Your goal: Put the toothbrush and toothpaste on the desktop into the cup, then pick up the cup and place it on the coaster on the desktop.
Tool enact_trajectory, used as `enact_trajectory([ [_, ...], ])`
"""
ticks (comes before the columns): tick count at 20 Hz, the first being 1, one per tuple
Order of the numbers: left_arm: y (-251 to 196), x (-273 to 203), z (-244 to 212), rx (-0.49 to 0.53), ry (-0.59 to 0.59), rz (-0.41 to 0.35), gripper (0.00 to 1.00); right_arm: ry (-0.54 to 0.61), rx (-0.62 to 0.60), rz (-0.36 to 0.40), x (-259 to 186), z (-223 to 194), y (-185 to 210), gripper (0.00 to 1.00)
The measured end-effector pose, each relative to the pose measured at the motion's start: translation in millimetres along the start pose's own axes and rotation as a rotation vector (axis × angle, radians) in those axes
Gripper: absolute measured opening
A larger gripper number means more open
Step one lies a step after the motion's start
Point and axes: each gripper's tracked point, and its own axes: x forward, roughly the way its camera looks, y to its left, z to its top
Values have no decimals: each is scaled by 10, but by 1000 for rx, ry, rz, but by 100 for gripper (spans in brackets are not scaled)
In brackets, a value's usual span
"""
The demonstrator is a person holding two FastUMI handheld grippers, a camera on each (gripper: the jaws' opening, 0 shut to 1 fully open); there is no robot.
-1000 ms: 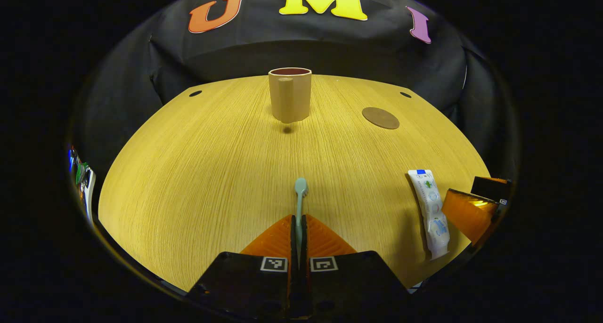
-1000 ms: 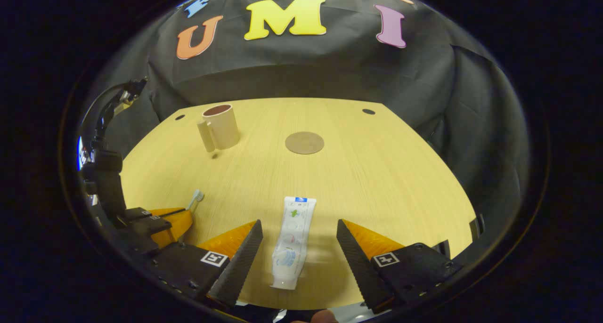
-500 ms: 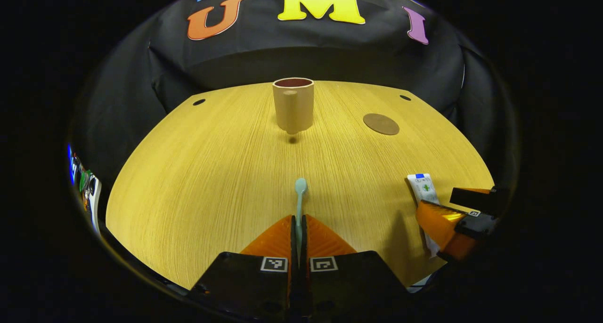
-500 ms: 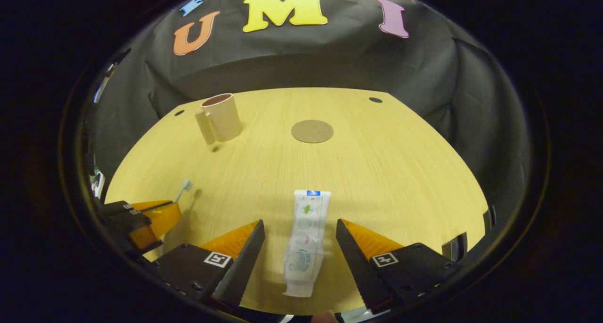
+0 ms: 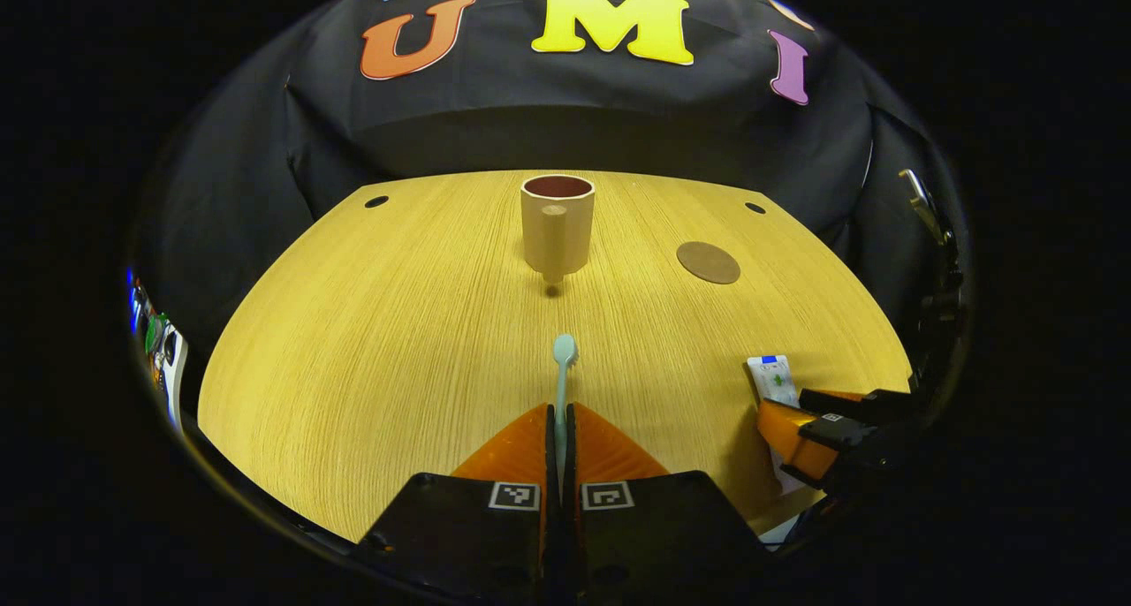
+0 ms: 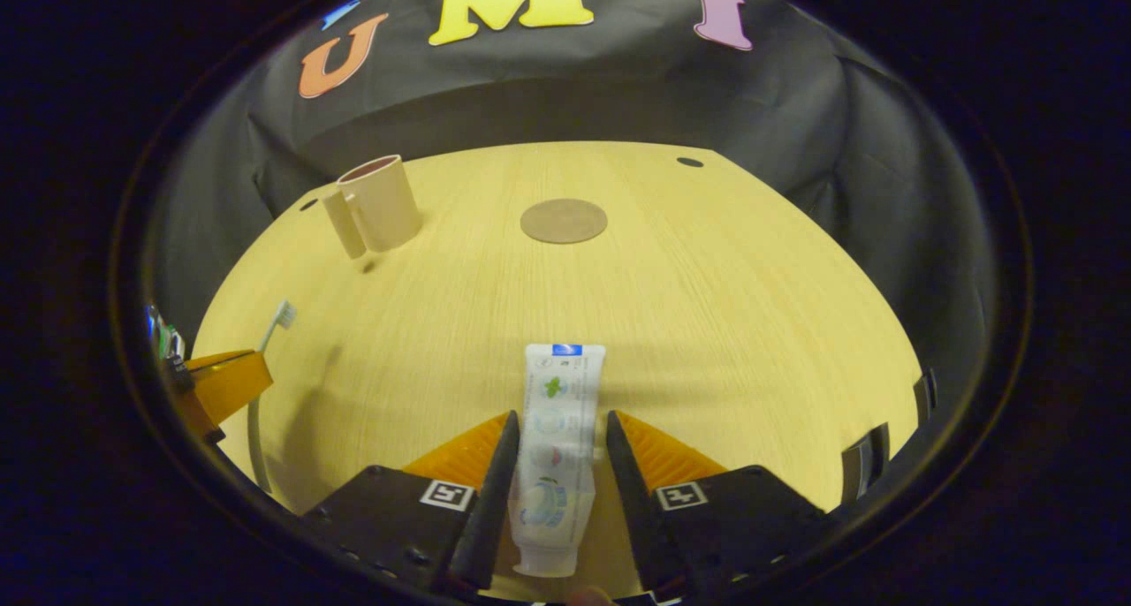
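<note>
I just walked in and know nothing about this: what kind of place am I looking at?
Most likely a recording booth staged as a washroom counter: a black cloth wall behind a wooden desktop set with a cup, a toothbrush, toothpaste and a coaster.

The left gripper view looked from the near edge of the counter [image 5: 371, 341] straight across toward the booth's back wall, low and close above the wood, with the cup [image 5: 557, 223] dead ahead. The right gripper view looked the same way from a station further right, tilted slightly downward, the cup [image 6: 378, 203] lying to its far left. Both views shared the counter top, the cup and the coaster [image 5: 708, 262] [image 6: 564, 221].
</note>
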Motion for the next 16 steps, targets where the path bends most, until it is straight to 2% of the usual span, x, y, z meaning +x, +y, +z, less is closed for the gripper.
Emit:
enact_trajectory([
  [1, 12, -2, 14, -6, -4, 1, 0, 5, -2, 8, -10, -31, 14, 59],
  [2, 6, 0, 48, -10, -6, 2, 4, 5, -10, 11, 6, -8, 4, 50],
  [4, 23, -1, 80, -15, -7, 6, 7, 6, -21, 16, -21, 15, -23, 44],
  [5, 26, 8, 87, -19, -7, 7, 3, 10, -19, 16, -24, 2, -18, 44],
  [8, 42, -4, 134, -20, -16, 11, 3, 15, -19, 24, -26, 15, -18, 32],
  [10, 39, -5, 169, -23, -21, 11, 4, 22, -15, 35, -24, 20, -21, 32],
  [11, 45, -20, 191, -24, -24, 12, 0, 26, -7, 36, -12, 31, -22, 32],
  [12, 61, -22, 214, -26, -30, 12, 3, 22, 4, 37, -14, 58, -24, 32],
  [16, 68, -51, 395, -24, -65, 12, 3, -6, 40, 61, -100, 185, -38, 32],
])
